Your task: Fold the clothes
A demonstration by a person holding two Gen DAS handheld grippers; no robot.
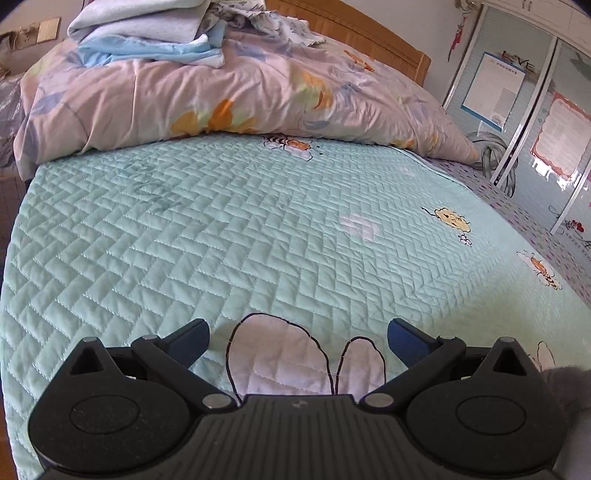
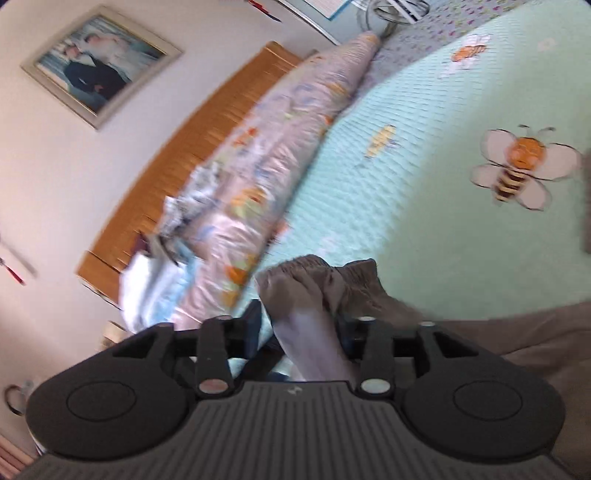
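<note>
Left wrist view: the left gripper hovers low over the mint quilted bedspread, jaws spread wide with nothing between them, only a printed bee wing beneath. At the far side lies a rolled floral duvet, with a heap of pale blue clothes piled on top at the far left, and mirrored wardrobe doors stand to the right. A sliver of grey cloth shows at the near right edge. Right wrist view, tilted and blurred: the right gripper has its jaws drawn narrow, pinching the gathered waistband of a taupe-grey garment, which trails off to the near right over the bedspread. A printed bee sits to the right; a framed photo hangs on the far wall above the wooden headboard.
</note>
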